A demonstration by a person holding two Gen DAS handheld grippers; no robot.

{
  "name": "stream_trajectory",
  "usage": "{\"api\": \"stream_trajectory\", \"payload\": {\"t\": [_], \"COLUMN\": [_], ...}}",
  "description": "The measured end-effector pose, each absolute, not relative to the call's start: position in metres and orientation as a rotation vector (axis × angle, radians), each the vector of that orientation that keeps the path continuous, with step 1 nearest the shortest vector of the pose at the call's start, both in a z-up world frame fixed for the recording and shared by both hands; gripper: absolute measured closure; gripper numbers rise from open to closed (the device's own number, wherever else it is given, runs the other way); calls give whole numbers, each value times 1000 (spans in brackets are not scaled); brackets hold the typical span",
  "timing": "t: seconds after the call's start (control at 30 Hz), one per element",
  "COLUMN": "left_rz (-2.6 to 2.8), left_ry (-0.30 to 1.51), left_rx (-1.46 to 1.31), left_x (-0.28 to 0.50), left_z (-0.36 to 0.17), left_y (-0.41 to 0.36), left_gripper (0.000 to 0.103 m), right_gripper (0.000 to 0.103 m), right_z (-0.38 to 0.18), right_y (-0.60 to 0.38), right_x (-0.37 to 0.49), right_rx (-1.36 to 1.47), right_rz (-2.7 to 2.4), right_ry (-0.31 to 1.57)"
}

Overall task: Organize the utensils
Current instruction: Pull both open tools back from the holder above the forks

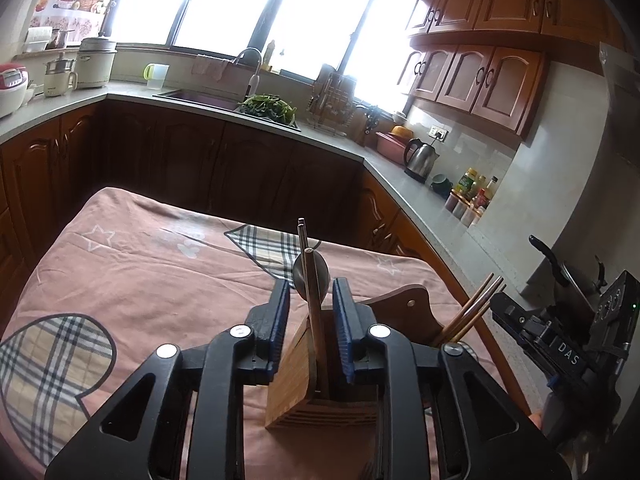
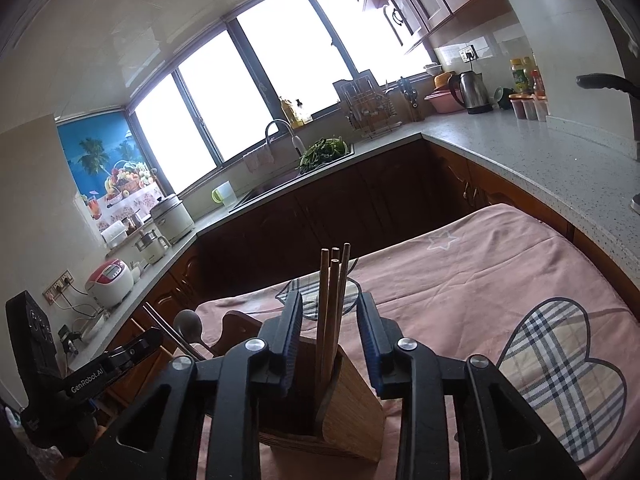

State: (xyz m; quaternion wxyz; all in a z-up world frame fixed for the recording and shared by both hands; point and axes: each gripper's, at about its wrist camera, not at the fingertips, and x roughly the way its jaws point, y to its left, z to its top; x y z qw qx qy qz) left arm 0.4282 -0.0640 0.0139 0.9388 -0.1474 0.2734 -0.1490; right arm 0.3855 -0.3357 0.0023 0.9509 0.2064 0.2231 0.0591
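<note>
A bamboo utensil holder (image 1: pixel 296 392) stands on the pink cloth (image 1: pixel 140 272). In the left wrist view a brown chopstick pair (image 1: pixel 314 312) and a metal spoon (image 1: pixel 302 276) stand upright in it. My left gripper (image 1: pixel 312 288) is open around them, and its blue pads (image 1: pixel 280 320) stay clear of the sticks. In the right wrist view several chopsticks (image 2: pixel 332 312) rise from the holder (image 2: pixel 352 408). My right gripper (image 2: pixel 330 298) is open on either side of them without touching. Which compartment each set stands in I cannot tell.
The holder's brown backboard (image 1: pixel 400 308) rises behind it. The cloth-covered table (image 2: pixel 500 280) has a plaid heart patch (image 2: pixel 560 368). A grey counter (image 2: pixel 520 152) runs close by with a kettle (image 2: pixel 472 92), bottles and a sink (image 1: pixel 200 98).
</note>
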Motion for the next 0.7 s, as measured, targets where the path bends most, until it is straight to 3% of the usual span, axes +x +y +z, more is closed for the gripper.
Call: {"api": "stream_trajectory", "payload": {"t": [0.03,0.17,0.2,0.27,0.33,0.37,0.7], "left_rz": [-300,-298,-298,-292,-283,-280,-273], "left_ry": [555,552,554,552,556,561,604], "left_rx": [-306,-320,-320,-324,-336,-346,-397], "left_x": [426,420,418,413,407,404,371], "left_z": [13,14,14,14,14,13,6], "left_y": [-62,-57,-56,-53,-48,-46,-23], "left_gripper": [57,50,44,30,11,7,3], "right_gripper": [63,58,54,40,11,7,4], "right_z": [3,8,9,10,10,10,8], "right_y": [-337,-338,-339,-340,-342,-342,-333], "right_x": [383,378,377,376,372,369,341], "right_rx": [421,426,427,433,445,450,448], "right_rz": [117,115,115,116,117,120,177], "right_ry": [448,437,436,435,432,426,435]}}
